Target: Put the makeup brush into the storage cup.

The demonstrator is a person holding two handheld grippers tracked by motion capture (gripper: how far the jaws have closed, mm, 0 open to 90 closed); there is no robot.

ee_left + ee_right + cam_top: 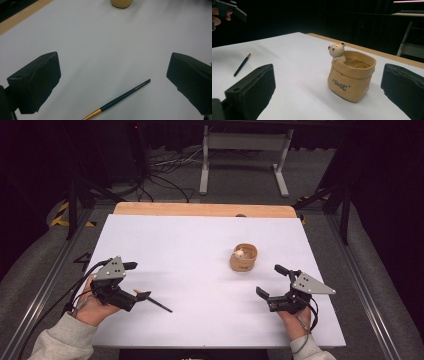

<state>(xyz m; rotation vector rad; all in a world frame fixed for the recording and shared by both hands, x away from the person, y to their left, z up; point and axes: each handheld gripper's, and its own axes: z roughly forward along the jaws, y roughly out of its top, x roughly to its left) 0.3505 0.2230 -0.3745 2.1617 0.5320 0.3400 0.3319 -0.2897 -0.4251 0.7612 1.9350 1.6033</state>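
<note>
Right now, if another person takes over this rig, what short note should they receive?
Left gripper: open, holding nothing, just above the pen.
Right gripper: open, holding nothing, facing the bear pot.
Pen: lies flat on the white table near the left gripper, gold end toward it.
Bear pot: stands upright on the right half, apart from both grippers; nothing can be seen in it.
Done: nothing picked up so far.
Left: probably grasp the pen and put it into the pot.
</note>
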